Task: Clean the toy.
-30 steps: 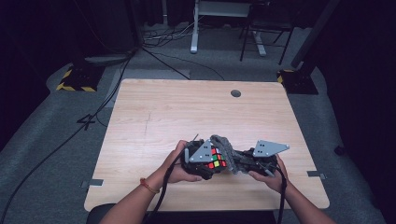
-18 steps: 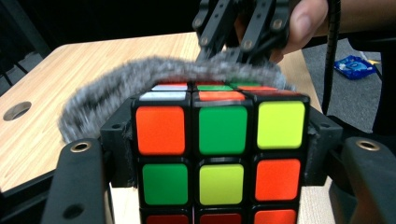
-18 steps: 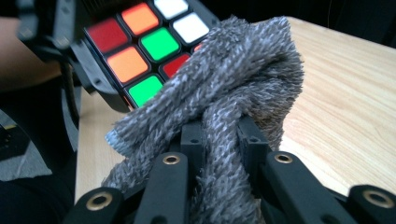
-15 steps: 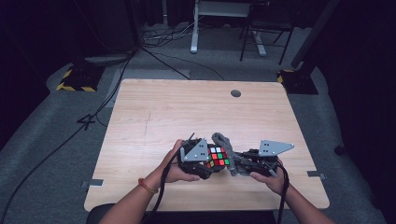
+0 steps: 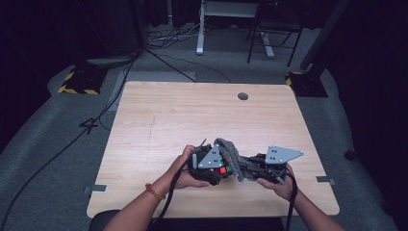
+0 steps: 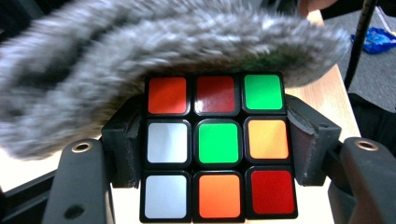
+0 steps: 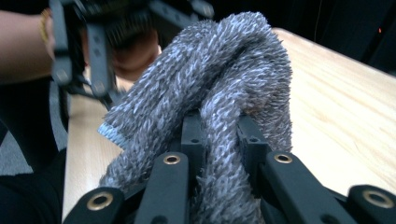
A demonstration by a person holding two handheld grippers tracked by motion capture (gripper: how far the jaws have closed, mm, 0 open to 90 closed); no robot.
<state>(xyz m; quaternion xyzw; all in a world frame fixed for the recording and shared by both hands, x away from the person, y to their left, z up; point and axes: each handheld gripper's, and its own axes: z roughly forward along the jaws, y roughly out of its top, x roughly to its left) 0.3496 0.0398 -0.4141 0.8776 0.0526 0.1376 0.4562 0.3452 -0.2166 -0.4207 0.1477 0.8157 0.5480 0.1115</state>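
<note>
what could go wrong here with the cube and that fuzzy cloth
The left gripper clamps the puzzle cube by its sides alone, so a hard wipe might twist it loose. The grey fuzzy cloth pinched in the right gripper is bunched and may slip out. Both sit near the table front edge, so anything dropped could roll off.

Beyond the light wooden table, grey carpet, black cables and a white desk leg recede into darkness.
</note>
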